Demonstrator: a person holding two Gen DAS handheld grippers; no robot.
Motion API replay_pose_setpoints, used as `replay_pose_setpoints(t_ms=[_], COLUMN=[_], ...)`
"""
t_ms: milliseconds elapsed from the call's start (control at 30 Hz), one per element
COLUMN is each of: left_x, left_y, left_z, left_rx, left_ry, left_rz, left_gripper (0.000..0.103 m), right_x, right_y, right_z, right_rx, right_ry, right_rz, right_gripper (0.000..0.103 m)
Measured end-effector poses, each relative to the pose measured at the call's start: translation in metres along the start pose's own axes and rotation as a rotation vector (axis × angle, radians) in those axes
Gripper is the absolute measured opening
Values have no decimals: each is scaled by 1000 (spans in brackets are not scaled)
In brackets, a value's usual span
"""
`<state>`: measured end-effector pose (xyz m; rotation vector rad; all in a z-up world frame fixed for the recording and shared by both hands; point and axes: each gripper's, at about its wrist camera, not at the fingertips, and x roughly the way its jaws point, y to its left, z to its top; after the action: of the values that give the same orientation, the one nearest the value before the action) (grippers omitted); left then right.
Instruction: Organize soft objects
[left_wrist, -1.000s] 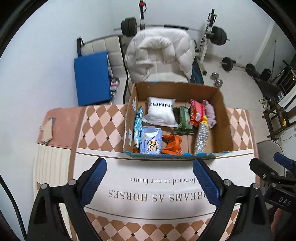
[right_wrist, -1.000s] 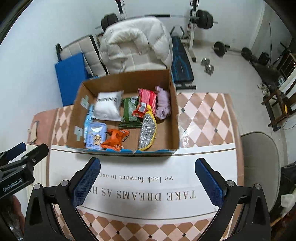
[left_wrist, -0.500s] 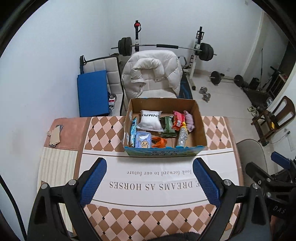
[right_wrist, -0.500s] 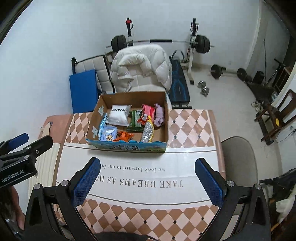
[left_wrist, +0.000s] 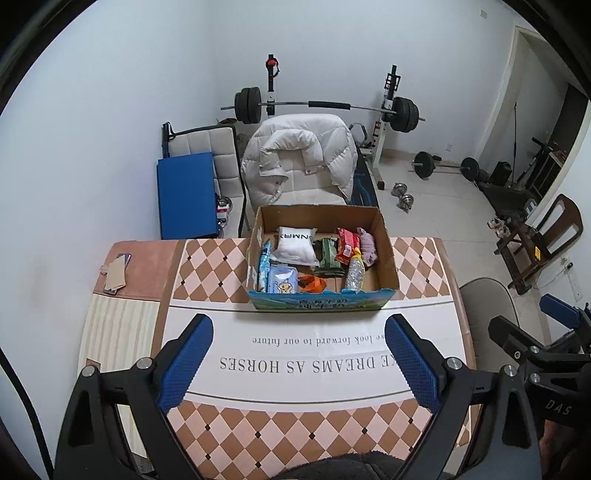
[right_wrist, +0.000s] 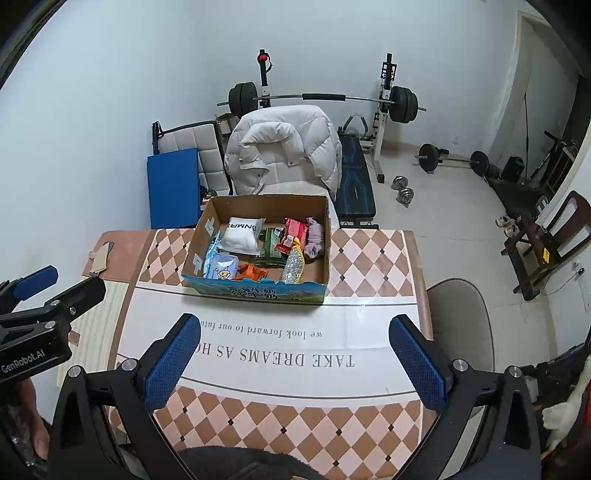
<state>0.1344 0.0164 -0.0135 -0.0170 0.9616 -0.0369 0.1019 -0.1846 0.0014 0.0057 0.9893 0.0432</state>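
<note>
Covering table (left_wrist: 314, 421), checkered cloth, barbell rack (left_wrist: 325, 107) behind

home gym room | barbell rack (left_wrist: 325, 107) | dumbbells (left_wrist: 404, 195) | dining table (left_wrist: 207, 266)

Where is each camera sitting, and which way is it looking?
Left wrist: on the left gripper, above the table, facing the box; the right gripper shows at its right edge.
Right wrist: on the right gripper, facing the same box; the left gripper shows at its left edge.
Both share box, table and barbell.
</note>
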Motion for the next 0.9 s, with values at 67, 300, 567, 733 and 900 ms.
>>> replay_pose_setpoints(t_ms=[67, 300, 567, 733, 900], left_x=[-1, 8, 24, 31, 33], left_y=[2, 4, 3, 3, 3], left_z=[0, 7, 14, 18, 19], left_rx=[-9, -23, -22, -18, -18], left_ry=[-13, -41, -40, -37, -33], left_rz=[12, 32, 64, 72, 66], left_gripper=[95, 103, 103, 103, 103], right_x=[-1, 4, 19, 28, 31], right_y=[-2, -9, -10, -13, -15], right_z=[1, 12, 26, 34, 37], right_rx=[3, 29, 31, 37, 36], right_ry=[-2, -28, -62, -70, -70], right_rz=[-10, -30, -77, -95, -98], right_gripper=[103, 103, 103, 103, 103])
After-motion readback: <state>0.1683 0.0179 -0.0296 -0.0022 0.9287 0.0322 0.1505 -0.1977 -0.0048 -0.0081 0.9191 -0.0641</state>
